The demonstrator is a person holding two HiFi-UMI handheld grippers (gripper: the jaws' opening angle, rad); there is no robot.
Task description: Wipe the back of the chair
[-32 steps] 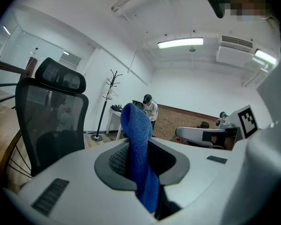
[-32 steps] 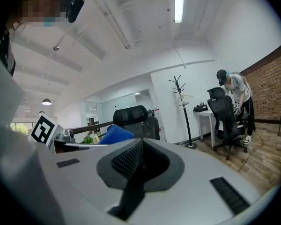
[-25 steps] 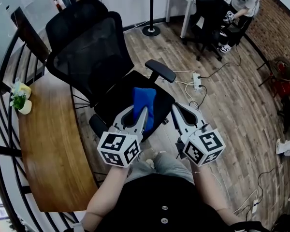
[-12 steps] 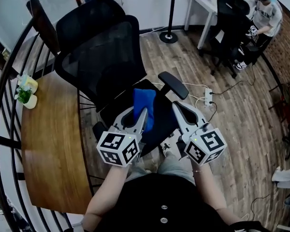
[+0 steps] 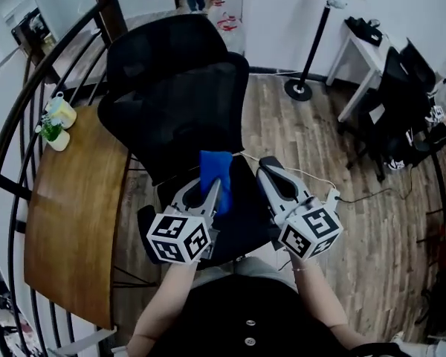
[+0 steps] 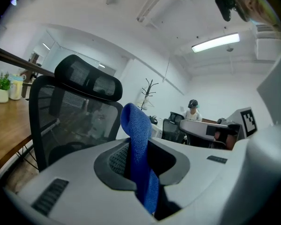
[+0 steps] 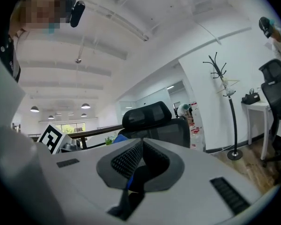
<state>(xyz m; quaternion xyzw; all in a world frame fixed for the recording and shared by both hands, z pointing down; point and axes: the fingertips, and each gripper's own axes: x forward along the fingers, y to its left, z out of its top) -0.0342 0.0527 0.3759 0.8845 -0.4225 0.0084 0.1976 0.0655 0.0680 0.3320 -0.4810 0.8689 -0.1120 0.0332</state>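
Black mesh chair (image 5: 175, 103) stands straight ahead, its back facing the grippers across the seat. Beside it, a pot (image 5: 57, 138) at the table's (image 5: 74, 199) far edge holds a green plant. Against half a second ago, the chair sits squarer ahead. Left gripper (image 5: 212, 187) has its jaws clamped on a blue cloth (image 5: 214, 166) over the seat. Right gripper (image 5: 264, 171), just beside, has its jaws pressed together on nothing.

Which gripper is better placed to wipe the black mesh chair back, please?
Left, likely: the left gripper is shut on the blue cloth, facing the black mesh chair back; the right gripper is shut, empty.
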